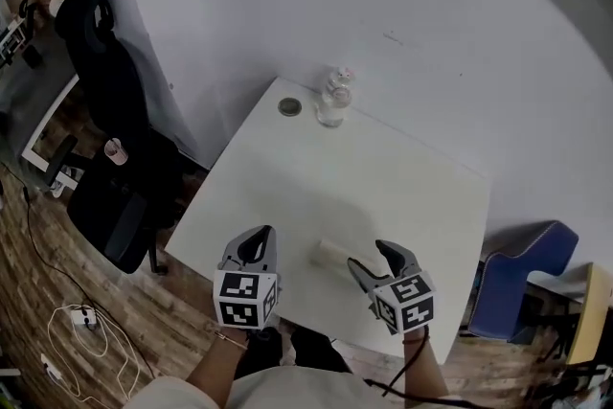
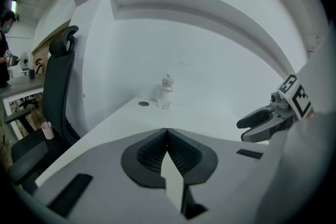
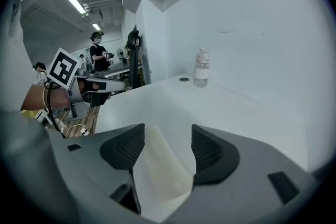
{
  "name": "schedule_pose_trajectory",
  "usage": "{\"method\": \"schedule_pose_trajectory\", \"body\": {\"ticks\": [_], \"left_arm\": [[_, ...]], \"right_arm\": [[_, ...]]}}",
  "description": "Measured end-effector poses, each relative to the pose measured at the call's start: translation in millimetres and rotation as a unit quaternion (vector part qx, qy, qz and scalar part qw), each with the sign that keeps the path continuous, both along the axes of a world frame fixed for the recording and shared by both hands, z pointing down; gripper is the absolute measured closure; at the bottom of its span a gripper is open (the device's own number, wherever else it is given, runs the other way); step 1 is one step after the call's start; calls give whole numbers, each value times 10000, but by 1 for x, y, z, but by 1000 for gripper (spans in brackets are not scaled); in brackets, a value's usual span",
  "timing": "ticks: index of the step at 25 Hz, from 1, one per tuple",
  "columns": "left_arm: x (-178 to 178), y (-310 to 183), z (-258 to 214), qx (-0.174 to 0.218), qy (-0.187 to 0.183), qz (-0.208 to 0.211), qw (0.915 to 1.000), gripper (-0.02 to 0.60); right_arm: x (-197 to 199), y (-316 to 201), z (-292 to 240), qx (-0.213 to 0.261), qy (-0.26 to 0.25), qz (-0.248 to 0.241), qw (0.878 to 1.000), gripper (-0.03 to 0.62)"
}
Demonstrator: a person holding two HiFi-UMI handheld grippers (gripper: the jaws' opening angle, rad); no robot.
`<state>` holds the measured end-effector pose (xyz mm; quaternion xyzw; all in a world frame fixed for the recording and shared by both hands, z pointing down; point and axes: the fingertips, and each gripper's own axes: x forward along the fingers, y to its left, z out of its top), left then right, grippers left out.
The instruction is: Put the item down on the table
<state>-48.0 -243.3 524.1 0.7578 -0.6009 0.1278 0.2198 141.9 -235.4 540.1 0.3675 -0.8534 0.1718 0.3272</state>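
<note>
A cream-coloured roll [image 1: 331, 253] lies on the white table [image 1: 383, 177] near its front edge. My right gripper [image 1: 367, 256] is at the roll's right end. In the right gripper view the roll [image 3: 157, 162] lies between the jaws, which stand apart; it is against the left pad [image 3: 126, 147], and a strip of table shows between it and the right pad. My right gripper [image 3: 168, 128] is open. My left gripper [image 1: 257, 239] hovers to the left of the roll. In its own view the left gripper [image 2: 167, 131] is shut with nothing in it.
A clear water bottle [image 1: 334, 99] and a small round lid [image 1: 289, 107] stand at the table's far edge by the white wall. A black office chair [image 1: 115, 110] is left of the table and a blue seat [image 1: 522, 278] is to its right. Cables lie on the wooden floor.
</note>
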Motion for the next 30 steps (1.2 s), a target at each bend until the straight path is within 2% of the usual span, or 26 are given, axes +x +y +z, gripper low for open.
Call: {"method": "schedule_pose_trajectory", "body": {"ticks": [6,13,20,24,30], "left_arm": [[16,-15,-28,307,28,248,9992,565],[40,-31,-67,724,27,560,9958,565],[59,-45,-102,1111,23,836,9903,565],[67,-54,-122,1330,20,920,9868,565],[77,-60,-133,1467,11,991,9842,565]], "right_arm": [[27,-3,-36,456,-136,758,9960,301],[68,-4,-76,955,-316,1649,9812,307],[114,-4,-109,1476,-522,2663,9511,377],[139,-2,-123,1707,-552,3164,9315,437],[170,5,-138,2032,-488,3694,9055,521]]}}
